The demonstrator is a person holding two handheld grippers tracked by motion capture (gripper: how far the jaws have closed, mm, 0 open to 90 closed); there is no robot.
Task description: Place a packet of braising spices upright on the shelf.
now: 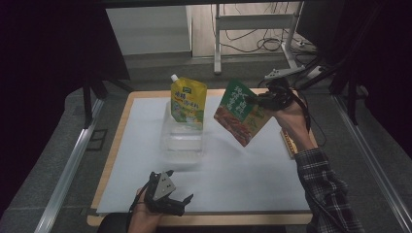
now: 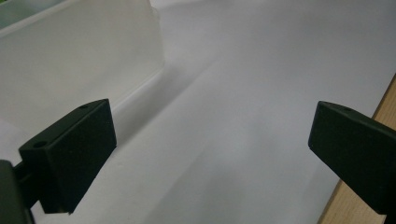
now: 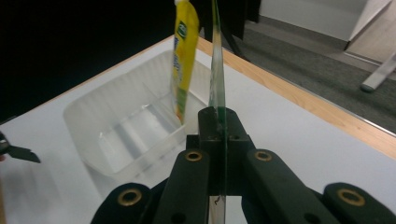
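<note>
Going from the left side: the left gripper (image 1: 167, 196) sits low at the near edge of the counter (image 1: 116, 160), fingers (image 2: 74, 149) spread wide apart with nothing between them. It's basically parked, and I'd leave it there unless the tray starts to slide.

Next over, the clear plastic tray (image 1: 183, 138) sits toward the far edge, a bit left of the middle. The yellow spout pouch (image 1: 188, 103) is standing upright in its far end, cap up.

Then the green snack bag (image 1: 241, 112) is up in the air, just right of the tray, tilted so one corner points down. The right gripper (image 1: 266, 100) has its fingers clamped shut on the bag's upper right edge; in the right gripper view the bag (image 3: 216, 70) runs edge-on straight out of the closed fingers.

Looks to me like the step is getting the green bag into the tray beside the yellow one. Tips, for what it's worth:
- Level the bag first so the bottom edge goes in flat, not the corner.
- Aim for the open near part of the tray, since the pouch already fills the far end.
- Come down slowly. That pouch looks easy to tip if the bag brushes it.
- Don't let go until the bag's bottom rests on the tray floor.
</note>
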